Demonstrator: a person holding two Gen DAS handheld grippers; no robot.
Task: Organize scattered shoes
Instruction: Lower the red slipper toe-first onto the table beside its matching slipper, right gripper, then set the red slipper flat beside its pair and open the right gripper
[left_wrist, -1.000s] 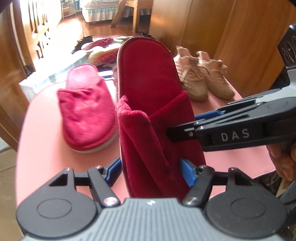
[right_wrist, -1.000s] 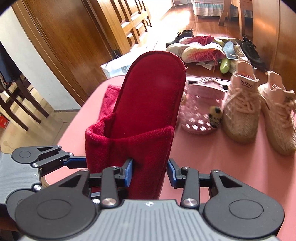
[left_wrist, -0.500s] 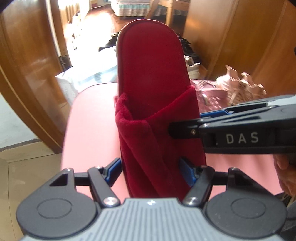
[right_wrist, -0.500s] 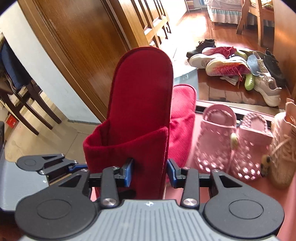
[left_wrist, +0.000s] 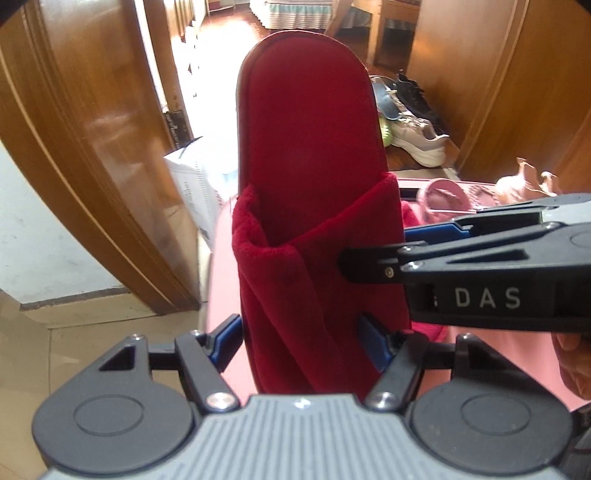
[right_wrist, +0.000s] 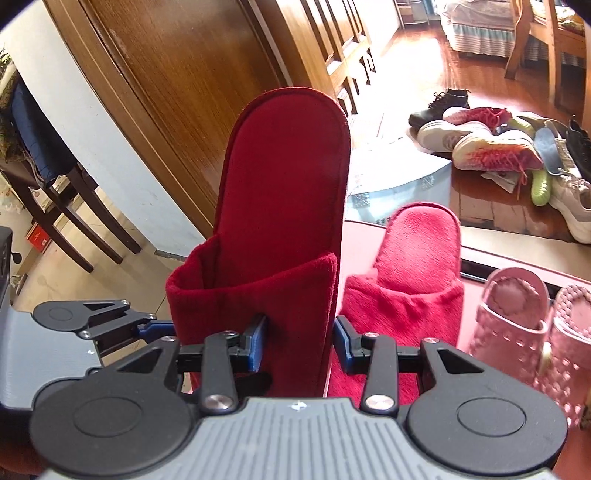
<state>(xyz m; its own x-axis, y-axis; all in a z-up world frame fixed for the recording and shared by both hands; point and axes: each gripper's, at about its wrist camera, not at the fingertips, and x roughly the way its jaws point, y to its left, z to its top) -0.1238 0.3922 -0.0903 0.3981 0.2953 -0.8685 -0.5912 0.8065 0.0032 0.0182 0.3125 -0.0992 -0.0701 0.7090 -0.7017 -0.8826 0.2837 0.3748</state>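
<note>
Both grippers hold one dark red slipper (left_wrist: 310, 192) by its toe cover, above the left end of the pink table (left_wrist: 509, 354). My left gripper (left_wrist: 303, 339) is shut on its front, heel pointing away. My right gripper (right_wrist: 299, 343) is shut on the same red slipper (right_wrist: 284, 206) and crosses the left wrist view from the right. The matching red slipper (right_wrist: 413, 273) lies on the table just right of the held one. A pair of pink perforated slippers (right_wrist: 517, 317) lies further right.
A pile of sneakers (right_wrist: 495, 147) lies on the wooden floor beyond the table. A beige sneaker (left_wrist: 524, 184) sits at the table's far right. A wooden door (left_wrist: 85, 147) and a dark chair (right_wrist: 55, 192) stand to the left.
Both grippers have carried the red slipper leftward over the table's left end. The matching slipper, which was left of it, now lies right of it.
</note>
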